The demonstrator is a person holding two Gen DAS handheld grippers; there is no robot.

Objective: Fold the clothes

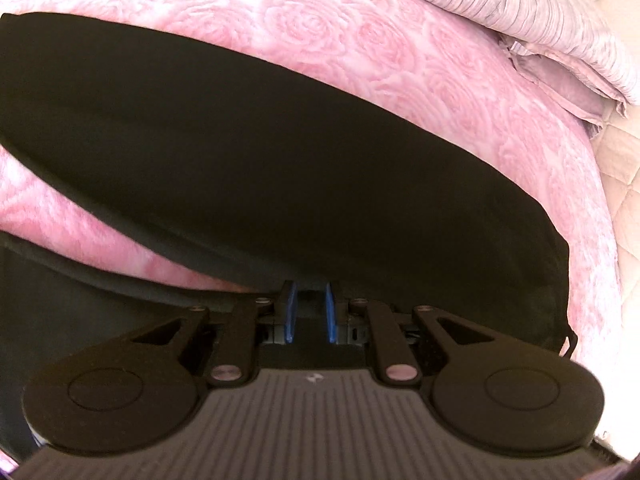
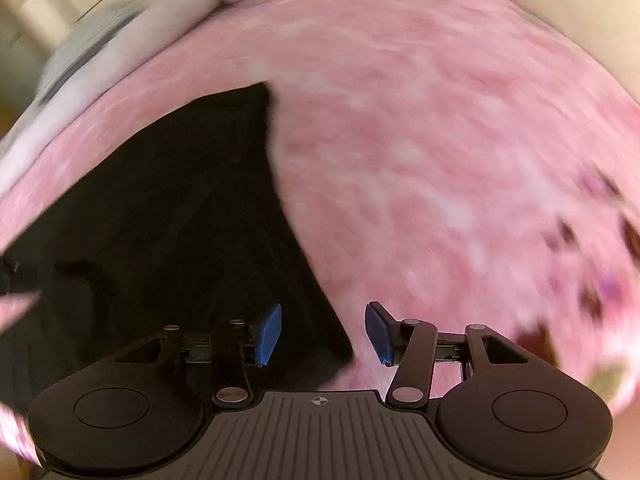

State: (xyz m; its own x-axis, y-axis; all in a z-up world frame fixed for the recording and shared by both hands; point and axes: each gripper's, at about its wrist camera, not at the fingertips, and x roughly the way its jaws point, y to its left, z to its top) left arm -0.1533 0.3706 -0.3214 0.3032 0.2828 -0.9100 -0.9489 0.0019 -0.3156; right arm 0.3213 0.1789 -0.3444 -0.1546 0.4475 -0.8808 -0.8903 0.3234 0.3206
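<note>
Holding limp, light black garment [image 1: 240, 152] edge, left claw [image 1: 311, 312] clamped it; right claw [image 2: 323, 334] gaped apart beside its right edge on the pink bed [image 2: 440, 160].

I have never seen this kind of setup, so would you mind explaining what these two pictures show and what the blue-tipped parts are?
Each picture comes from a fisheye camera on a hand-held gripper a person carries, looking along its two blue-padded fingers. The left hand-held gripper has its fingers close together at the edge of a black garment, apparently pinching it. The right hand-held gripper is open and empty, over the garment's edge. The garment lies on a pink rose-patterned blanket, with a striped pillow beyond. The right view is motion-blurred.
</note>
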